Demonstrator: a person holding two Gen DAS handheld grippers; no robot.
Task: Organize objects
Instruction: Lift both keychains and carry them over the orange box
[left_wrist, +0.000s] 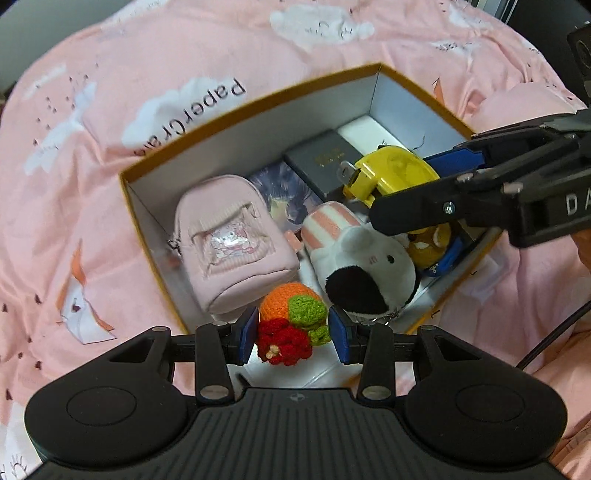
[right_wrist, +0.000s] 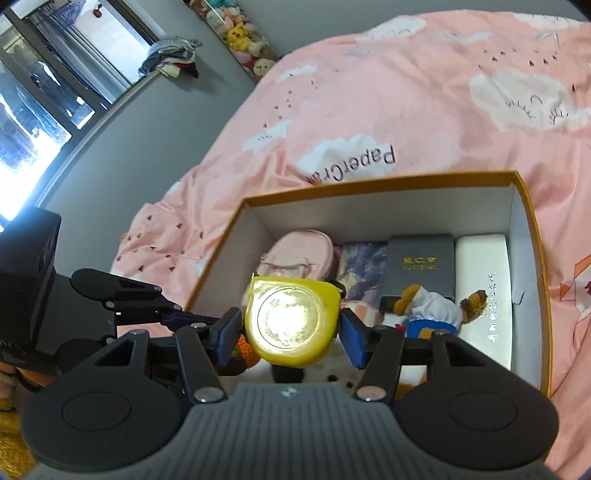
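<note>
An open box (left_wrist: 295, 110) with an orange rim and white walls lies on a pink bedspread. My left gripper (left_wrist: 293, 332) hangs over its near edge, shut on a crocheted toy (left_wrist: 291, 325) of orange, red and green yarn. My right gripper (right_wrist: 291, 332) comes in from the right over the box (right_wrist: 369, 210), shut on a yellow tape measure (right_wrist: 291, 321); the left wrist view shows that tape measure (left_wrist: 391, 173) above the box's right half. Inside lie a pink mini backpack (left_wrist: 229, 243), a black-and-white plush (left_wrist: 362, 266), a grey case (right_wrist: 419, 262) and a bear figure (right_wrist: 428, 310).
The pink bedspread (right_wrist: 406, 92) with cloud prints surrounds the box. A white carton (right_wrist: 484, 295) fills the box's right end, and a picture card (right_wrist: 360, 266) lies beside the grey case. A grey wall, a window and a row of plush toys (right_wrist: 240, 37) stand beyond the bed.
</note>
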